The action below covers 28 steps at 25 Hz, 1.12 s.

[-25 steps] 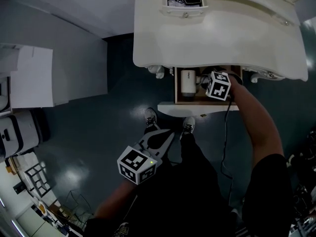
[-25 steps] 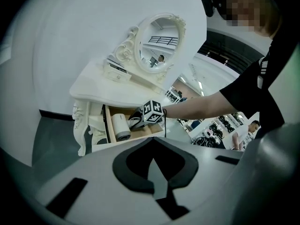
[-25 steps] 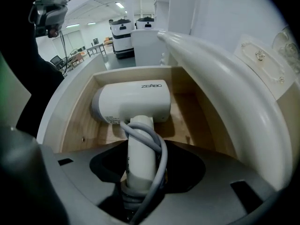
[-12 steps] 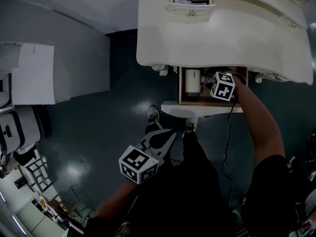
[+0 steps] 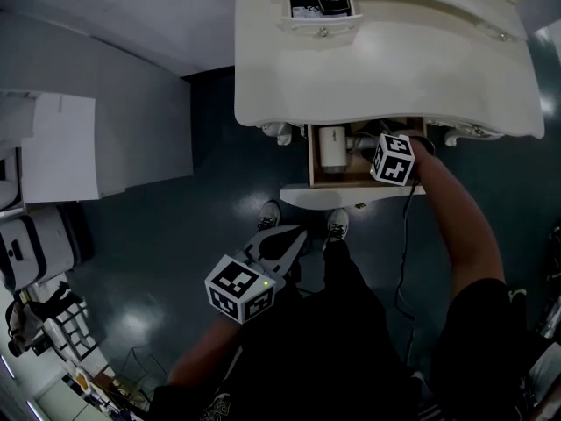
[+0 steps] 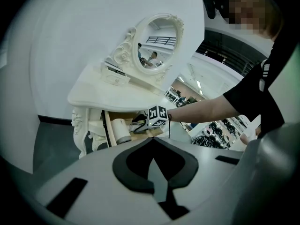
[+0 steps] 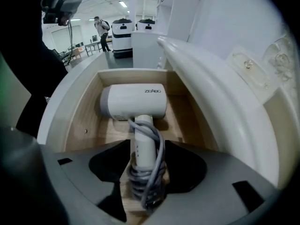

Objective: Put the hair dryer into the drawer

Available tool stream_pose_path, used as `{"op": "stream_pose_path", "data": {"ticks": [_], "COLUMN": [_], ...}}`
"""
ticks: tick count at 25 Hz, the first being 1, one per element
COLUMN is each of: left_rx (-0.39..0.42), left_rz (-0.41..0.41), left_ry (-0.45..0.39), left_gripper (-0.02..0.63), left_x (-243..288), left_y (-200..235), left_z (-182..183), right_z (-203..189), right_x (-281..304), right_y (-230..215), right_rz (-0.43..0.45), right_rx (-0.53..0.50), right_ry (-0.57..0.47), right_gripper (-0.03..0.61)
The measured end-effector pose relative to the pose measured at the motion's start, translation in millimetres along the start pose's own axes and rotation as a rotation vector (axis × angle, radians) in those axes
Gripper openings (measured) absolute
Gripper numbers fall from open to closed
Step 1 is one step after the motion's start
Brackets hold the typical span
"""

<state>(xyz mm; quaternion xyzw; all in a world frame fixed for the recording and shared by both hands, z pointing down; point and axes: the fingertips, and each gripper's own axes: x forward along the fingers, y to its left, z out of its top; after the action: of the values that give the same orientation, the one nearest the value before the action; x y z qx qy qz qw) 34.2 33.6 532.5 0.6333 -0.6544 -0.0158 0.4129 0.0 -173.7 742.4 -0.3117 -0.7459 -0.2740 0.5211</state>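
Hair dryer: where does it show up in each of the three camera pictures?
Head view: upper middle, the hair dryer lies in the open drawer.
Left gripper view: hair dryer small, left of centre, under the white table.
Right gripper view: hair dryer centre, large, handle nearest.
Shared landmark: the open drawer.

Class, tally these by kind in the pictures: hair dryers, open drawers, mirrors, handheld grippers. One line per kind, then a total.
Hair dryer: 1
Open drawers: 2 (large drawer, small drawer)
Mirror: 1
Grippers: 2 (left gripper, right gripper)
Total: 6
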Motion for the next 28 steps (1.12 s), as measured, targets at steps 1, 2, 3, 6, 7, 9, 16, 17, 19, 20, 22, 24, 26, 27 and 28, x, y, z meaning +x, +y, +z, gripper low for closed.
{"op": "stream_pose_path", "data": {"ticks": [1,2,3,6,7,9,16,17,19,20,22,24,26,27,28], "left_rx": [0.012,0.026,0.041,0.1,0.122,0.163,0.27,0.276,0.293,0.304,0.321,0.329,0.334,0.336,0.337], "left_rz": [-0.013,-0.026,-0.04,-0.085,-0.103,-0.143,-0.274,-0.293,-0.334,-0.355,-0.393,-0.43,-0.462,-0.477,-0.49], "left_ry": [-0.002,-0.003,-0.002,-0.004,-0.012,-0.035,-0.075,-0.081,-0.089,-0.09,-0.088,-0.081,-0.063,-0.049,-0.032], "left_gripper": [0.003,0.004,0.003,0.004,0.003,0.004,0.003,0.004,0.003,0.003,0.003,0.003,0.003,0.003,0.004], "left_x": [-2,-3,-6,-14,-16,-20,-53,-58,-68,-73,-82,-92,-101,-106,-111], "left_y": [-2,-5,-8,-19,-22,-26,-43,-45,-50,-51,-53,-52,-50,-49,-47], "left_z": [2,5,7,23,32,50,85,90,98,101,103,102,97,93,87], "right_z": [-1,0,1,10,12,15,47,55,72,81,100,122,144,155,165], "right_x": [-10,-22,-37,-101,-127,-181,-331,-346,-366,-373,-378,-377,-371,-367,-362], "right_y": [2,5,8,5,0,-7,37,47,68,79,101,120,136,143,150], "right_rz": [-0.02,-0.043,-0.071,-0.208,-0.264,-0.375,-0.725,-0.76,-0.815,-0.836,-0.871,-0.89,-0.899,-0.901,-0.902], "right_rx": [0.015,0.036,0.069,0.291,0.408,0.658,1.197,1.241,1.315,1.344,1.384,1.405,1.421,1.429,1.439], "right_ry": [-0.008,-0.021,-0.042,-0.185,-0.257,-0.415,-0.877,-0.922,-0.993,-1.019,-1.048,-1.062,-1.068,-1.07,-1.072], "right_gripper": [0.241,0.241,0.238,0.07,0.047,0.029,0.029,0.029,0.029,0.029,0.029,0.029,0.029,0.029,0.029]}}
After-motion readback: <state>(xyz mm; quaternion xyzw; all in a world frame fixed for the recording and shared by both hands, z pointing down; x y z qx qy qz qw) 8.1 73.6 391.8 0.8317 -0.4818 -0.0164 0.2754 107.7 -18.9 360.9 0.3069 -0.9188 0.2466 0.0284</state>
